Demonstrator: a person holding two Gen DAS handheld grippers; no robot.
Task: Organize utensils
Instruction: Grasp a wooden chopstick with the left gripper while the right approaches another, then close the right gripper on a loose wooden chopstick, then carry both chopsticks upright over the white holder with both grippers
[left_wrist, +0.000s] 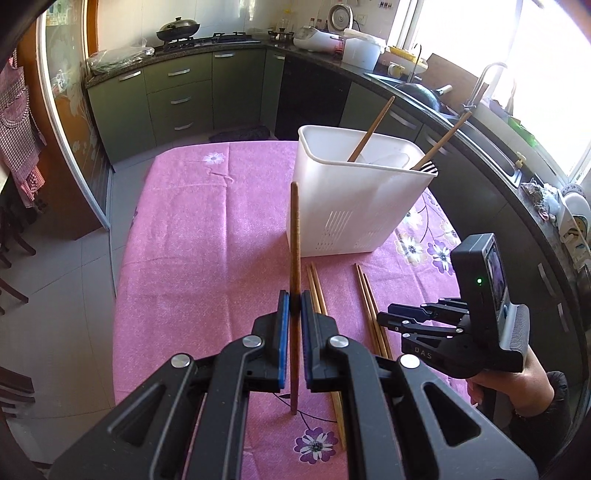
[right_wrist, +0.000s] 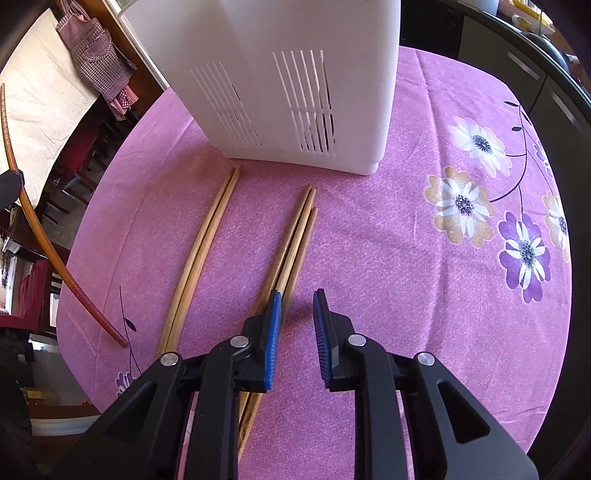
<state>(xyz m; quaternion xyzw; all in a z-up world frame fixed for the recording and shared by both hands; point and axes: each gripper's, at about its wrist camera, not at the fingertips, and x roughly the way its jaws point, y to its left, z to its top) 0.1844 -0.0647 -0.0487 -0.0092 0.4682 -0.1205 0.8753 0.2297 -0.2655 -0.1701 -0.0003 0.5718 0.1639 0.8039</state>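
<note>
My left gripper (left_wrist: 294, 299) is shut on a dark red-brown chopstick (left_wrist: 294, 229), held lifted off the table and pointing away from me; the same chopstick (right_wrist: 44, 240) shows at the left edge of the right wrist view. A white slotted utensil holder (left_wrist: 354, 206) stands behind it with two wooden-handled utensils (left_wrist: 371, 129) inside. On the pink cloth lie a pale chopstick pair (right_wrist: 207, 240) and a bundle of three chopsticks (right_wrist: 295, 236). My right gripper (right_wrist: 297, 299) hangs low over that bundle's near end, jaws apart with nothing between the pads; its left finger (right_wrist: 273, 317) overlaps the bundle.
The table wears a pink flowered cloth (left_wrist: 192, 229). The holder (right_wrist: 280, 85) stands just beyond the chopstick tips. Dark kitchen counters (left_wrist: 480, 155) with a sink curve along the right, green cabinets (left_wrist: 177, 96) at the back, chairs and a checked apron (left_wrist: 18, 122) on the left.
</note>
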